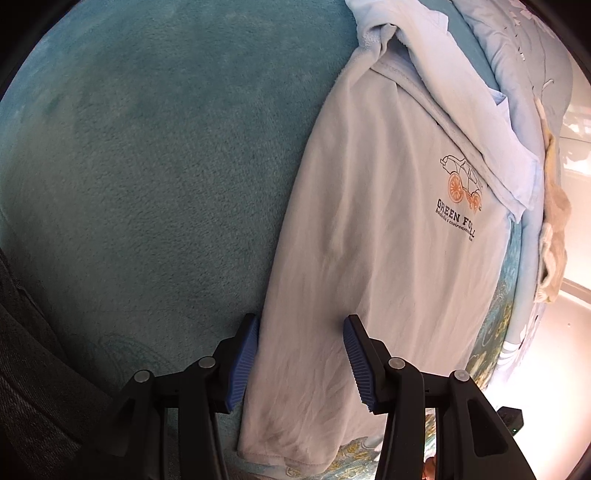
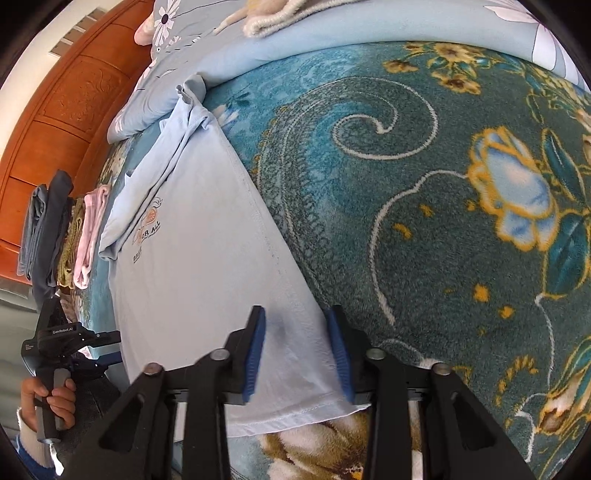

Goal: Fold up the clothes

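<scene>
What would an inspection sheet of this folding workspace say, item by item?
Surface: teal floral blanket on a bed.
Job's things: pale blue T-shirt lying flat, sleeve folded over the print.
Clutter: stack of folded clothes; cream knit on the quilt.
Grippers: left gripper open over one hem corner; right gripper straddling the other corner, pads apart.
Cables: nothing seen.
Surroundings: wooden headboard.

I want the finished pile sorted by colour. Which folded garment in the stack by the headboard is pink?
The pink one sits at the stack's end nearest the T-shirt; beside it lie an olive piece, then dark grey and blue-grey ones.
</scene>
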The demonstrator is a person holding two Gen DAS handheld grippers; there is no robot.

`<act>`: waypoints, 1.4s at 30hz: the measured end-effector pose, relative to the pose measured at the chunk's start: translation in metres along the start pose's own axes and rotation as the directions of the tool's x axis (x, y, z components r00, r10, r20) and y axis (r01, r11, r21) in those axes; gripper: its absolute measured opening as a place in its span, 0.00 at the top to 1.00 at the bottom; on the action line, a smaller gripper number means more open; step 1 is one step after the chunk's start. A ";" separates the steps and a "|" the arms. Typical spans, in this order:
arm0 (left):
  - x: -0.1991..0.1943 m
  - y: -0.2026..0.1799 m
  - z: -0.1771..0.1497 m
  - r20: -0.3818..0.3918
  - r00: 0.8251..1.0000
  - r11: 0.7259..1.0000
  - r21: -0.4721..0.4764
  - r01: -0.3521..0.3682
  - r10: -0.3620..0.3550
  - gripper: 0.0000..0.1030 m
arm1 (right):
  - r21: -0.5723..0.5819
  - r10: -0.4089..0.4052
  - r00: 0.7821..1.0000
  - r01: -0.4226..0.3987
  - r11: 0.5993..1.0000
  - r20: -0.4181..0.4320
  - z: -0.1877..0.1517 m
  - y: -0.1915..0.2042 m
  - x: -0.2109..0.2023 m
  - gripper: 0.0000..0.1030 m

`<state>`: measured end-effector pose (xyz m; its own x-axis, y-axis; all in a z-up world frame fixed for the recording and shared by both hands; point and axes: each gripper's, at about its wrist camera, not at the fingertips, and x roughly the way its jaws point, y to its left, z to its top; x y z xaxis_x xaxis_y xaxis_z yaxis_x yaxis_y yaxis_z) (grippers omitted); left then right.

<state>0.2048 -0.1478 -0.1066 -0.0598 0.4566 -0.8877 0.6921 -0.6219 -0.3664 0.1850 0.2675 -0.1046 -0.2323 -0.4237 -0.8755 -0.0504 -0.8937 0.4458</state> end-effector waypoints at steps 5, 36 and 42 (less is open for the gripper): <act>-0.001 -0.001 -0.003 -0.005 1.000 1.000 -0.007 -0.013 0.013 0.50 | 0.062 -0.012 0.998 0.008 0.998 0.059 0.000 -0.014 -0.011 0.96; -0.090 -0.022 0.012 0.195 0.959 0.968 0.186 0.171 -0.207 0.96 | 0.047 0.220 0.965 -0.229 0.972 0.142 0.026 0.005 -0.062 0.96; -0.108 0.006 0.027 0.318 0.916 0.965 0.173 0.199 -0.246 0.97 | 0.030 0.253 0.955 -0.261 0.965 0.153 0.069 0.036 -0.054 0.96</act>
<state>0.1961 -0.2181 -0.0201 -0.4538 0.3683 -0.8115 0.5313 -0.6193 -0.5781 0.1282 0.2682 -0.0285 -0.3830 -0.6084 -0.6951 -0.0176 -0.7475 0.6640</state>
